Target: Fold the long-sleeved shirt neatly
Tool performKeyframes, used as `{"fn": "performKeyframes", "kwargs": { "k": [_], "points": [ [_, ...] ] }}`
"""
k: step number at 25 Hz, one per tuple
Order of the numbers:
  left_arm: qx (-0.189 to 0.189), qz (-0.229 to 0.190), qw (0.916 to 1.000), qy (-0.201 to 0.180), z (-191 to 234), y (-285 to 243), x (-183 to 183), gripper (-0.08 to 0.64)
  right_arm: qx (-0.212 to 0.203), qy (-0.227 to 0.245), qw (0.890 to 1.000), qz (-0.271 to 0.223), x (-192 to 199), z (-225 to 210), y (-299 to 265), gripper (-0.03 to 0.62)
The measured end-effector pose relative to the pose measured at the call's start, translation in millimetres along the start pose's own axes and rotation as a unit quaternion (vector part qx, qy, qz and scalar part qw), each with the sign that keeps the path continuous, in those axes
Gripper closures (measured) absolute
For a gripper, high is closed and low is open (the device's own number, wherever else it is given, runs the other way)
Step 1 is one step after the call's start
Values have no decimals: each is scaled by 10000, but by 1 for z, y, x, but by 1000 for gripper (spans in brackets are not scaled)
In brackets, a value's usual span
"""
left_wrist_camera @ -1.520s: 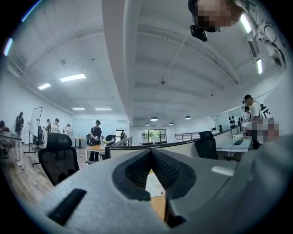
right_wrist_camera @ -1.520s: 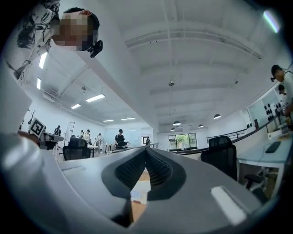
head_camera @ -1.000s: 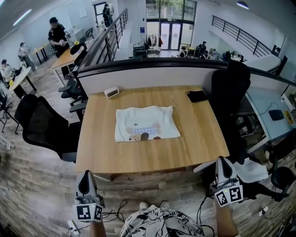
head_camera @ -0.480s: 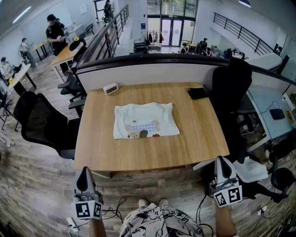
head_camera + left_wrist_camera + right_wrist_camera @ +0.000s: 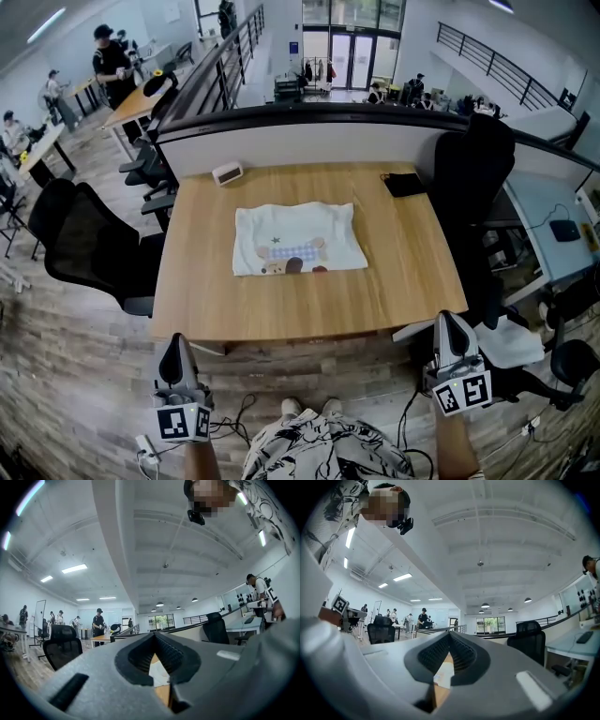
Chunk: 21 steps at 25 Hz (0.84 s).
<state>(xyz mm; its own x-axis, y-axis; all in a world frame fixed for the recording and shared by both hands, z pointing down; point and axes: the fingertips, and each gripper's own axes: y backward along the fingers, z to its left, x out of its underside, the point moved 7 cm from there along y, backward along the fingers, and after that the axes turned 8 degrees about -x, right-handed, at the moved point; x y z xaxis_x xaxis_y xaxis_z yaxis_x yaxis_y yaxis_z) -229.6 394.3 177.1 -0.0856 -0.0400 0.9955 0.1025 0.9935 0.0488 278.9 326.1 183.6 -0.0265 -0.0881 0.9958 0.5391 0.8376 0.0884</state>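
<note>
The long-sleeved shirt (image 5: 298,238), white with a printed picture on its front, lies folded into a rectangle in the middle of the wooden table (image 5: 206,300). Both grippers hang in front of the table's near edge, below it in the head view and well away from the shirt. My left gripper (image 5: 175,341) is shut with nothing in it, and so is my right gripper (image 5: 452,320). In the left gripper view the jaws meet at the tips (image 5: 154,635), and a strip of the shirt (image 5: 158,673) shows through the gap behind them. The right gripper (image 5: 449,634) looks the same, with the shirt (image 5: 442,675) in its gap.
A small white device (image 5: 227,173) and a black pouch (image 5: 404,185) lie at the table's far edge, against a low partition (image 5: 300,141). Black office chairs stand at the left (image 5: 89,253) and right (image 5: 469,178). People work at desks (image 5: 131,108) farther off.
The shirt and both grippers stay where they were. Only the head view has shifted slightly.
</note>
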Motion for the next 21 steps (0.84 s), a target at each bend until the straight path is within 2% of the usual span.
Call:
{"fn": "performKeyframes", "kwargs": {
  "k": [21],
  "points": [
    [27,22,10000,-9,-1,7,-2,555,-47,54,9999,73,2,7,-5,586]
  ]
}}
